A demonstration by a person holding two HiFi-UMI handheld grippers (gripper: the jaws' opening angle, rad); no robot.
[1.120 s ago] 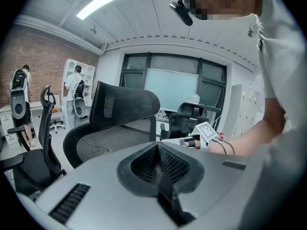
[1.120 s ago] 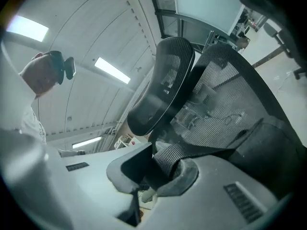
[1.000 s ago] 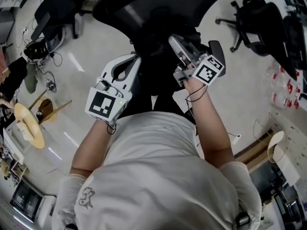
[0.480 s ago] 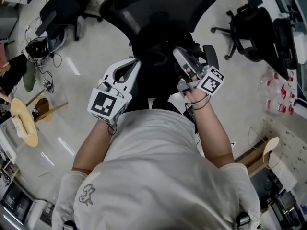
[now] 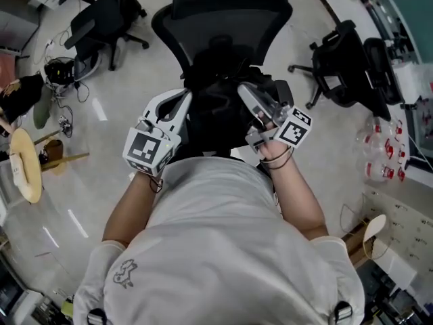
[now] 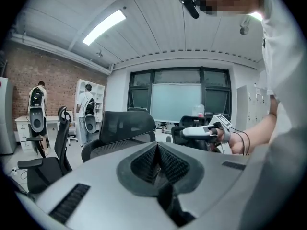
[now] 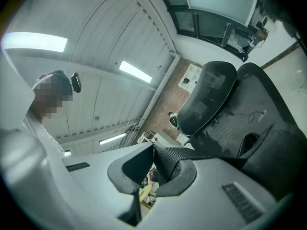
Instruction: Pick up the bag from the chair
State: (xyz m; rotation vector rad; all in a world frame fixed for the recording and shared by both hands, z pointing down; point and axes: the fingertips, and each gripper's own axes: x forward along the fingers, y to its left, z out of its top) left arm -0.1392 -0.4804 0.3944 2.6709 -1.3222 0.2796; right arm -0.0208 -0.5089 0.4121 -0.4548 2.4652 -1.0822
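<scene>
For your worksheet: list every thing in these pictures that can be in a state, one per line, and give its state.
bag: at the chair seat; lifted or resting, cannot tell
chair: upright
bag strap: pinched by the right gripper
right gripper: shut on the bag strap
left gripper: shut, empty

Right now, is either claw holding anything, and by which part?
The right claw is shut on the black woven strap of the bag. The left claw is shut, with nothing between its jaws.
</scene>
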